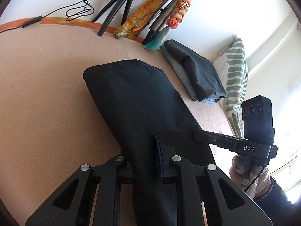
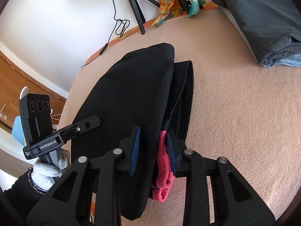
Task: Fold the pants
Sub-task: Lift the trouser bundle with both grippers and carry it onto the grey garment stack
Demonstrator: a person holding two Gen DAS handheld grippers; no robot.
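Observation:
The black pants [image 1: 139,103] lie folded into a long band on the beige bed cover [image 1: 47,98]. My left gripper [image 1: 144,158] is shut on the near end of the pants, with the cloth passing between its fingers. My right gripper [image 2: 153,146] is shut on the other side of the same near end of the pants [image 2: 129,98], with the black waistband [image 2: 185,98] and a pink lining [image 2: 164,171] pinched at its right finger. Each gripper shows in the other's view, the right one [image 1: 197,135] and the left one [image 2: 96,121] resting on the pants.
A stack of folded dark and grey clothes [image 1: 199,73] lies at the far right of the bed, also seen in the right wrist view [image 2: 263,18]. A green-striped pillow [image 1: 235,75] is beyond it. A black tripod [image 1: 116,9], a cable [image 1: 80,9] and coloured scarves [image 1: 150,15] stand by the wall.

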